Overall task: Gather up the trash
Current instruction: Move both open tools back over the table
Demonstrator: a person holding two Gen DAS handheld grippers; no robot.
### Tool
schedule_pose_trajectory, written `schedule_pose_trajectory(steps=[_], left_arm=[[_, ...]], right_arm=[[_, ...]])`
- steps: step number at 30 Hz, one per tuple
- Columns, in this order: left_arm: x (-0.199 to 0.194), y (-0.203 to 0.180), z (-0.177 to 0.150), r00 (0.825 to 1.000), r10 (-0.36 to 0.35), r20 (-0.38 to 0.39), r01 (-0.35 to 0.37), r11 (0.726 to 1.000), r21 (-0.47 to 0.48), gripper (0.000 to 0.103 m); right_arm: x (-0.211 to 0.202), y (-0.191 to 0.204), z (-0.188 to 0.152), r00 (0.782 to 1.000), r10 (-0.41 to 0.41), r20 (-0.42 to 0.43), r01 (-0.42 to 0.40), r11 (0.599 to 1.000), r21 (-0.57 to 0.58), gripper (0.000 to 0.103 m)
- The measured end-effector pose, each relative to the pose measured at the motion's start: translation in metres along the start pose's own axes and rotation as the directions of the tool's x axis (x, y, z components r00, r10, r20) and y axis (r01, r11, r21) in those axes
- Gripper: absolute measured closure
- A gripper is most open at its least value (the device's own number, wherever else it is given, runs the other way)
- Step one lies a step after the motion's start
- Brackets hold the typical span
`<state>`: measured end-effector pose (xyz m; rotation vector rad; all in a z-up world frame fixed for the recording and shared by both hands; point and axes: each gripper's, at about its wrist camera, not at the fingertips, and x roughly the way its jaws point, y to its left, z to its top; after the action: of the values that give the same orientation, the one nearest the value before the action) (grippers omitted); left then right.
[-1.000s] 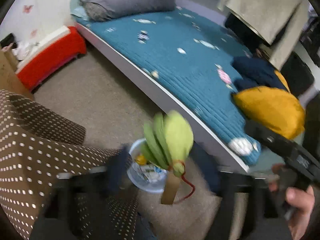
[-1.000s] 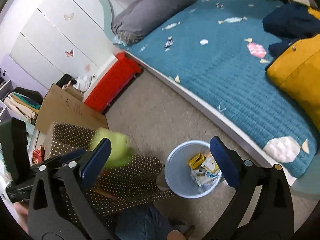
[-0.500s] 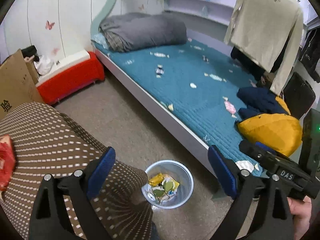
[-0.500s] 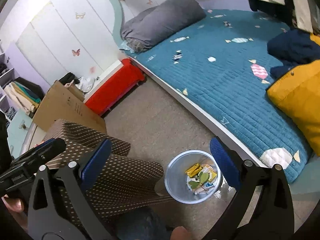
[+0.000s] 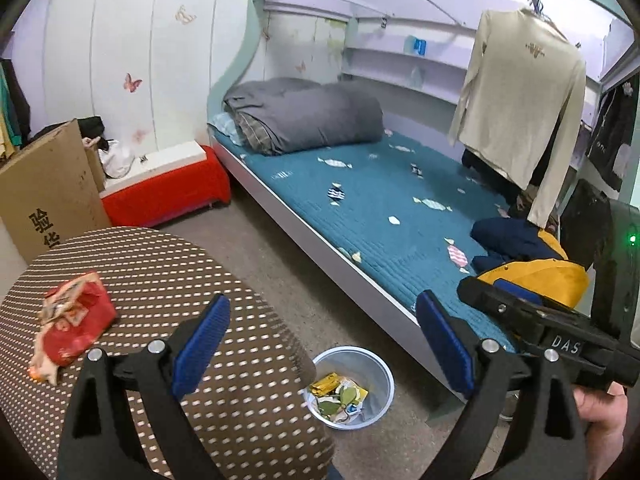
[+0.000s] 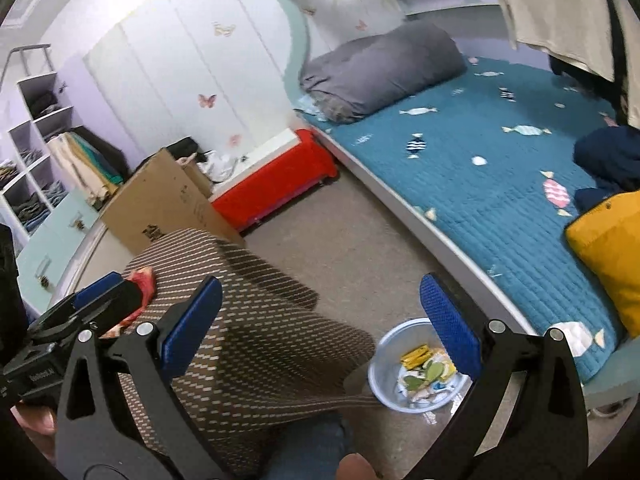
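My left gripper has its fingers spread wide with nothing between them, held above the dotted table, so it is free for the next pick. On that table, off to its left, lies the red wrapper, the one piece of trash I can see not yet binned. Down on the carpet, just beside the table edge and near the bed, stands the bin, low enough to drop scraps straight in; it already holds wrappers. My right gripper is also spread and empty, hanging above table and bin.
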<state>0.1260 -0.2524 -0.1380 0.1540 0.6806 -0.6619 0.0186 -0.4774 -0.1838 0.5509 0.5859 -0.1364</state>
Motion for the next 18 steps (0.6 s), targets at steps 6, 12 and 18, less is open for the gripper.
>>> schedule_pose_trajectory(steps=[6,12,18], left_arm=[[-0.036,0.031,-0.011,0.998,0.043,0.050,-0.041,0.999,-0.036,0.011],[-0.070,0.074,-0.026,0.990,0.117,0.084,-0.111,0.991,-0.077,0.011],[-0.101,0.138,-0.049,0.966,0.245,0.086,-0.227,0.958,-0.176,0.011]], right_arm=[[0.005,0.048,-0.007,0.999,0.038,-0.033,-0.040,0.997,-0.072,0.006],[0.020,0.102,-0.012,0.989,0.106,-0.104,-0.118,0.985,-0.124,0.006],[0.046,0.172,-0.027,0.972,0.157,-0.175,-0.194,0.955,-0.224,0.006]])
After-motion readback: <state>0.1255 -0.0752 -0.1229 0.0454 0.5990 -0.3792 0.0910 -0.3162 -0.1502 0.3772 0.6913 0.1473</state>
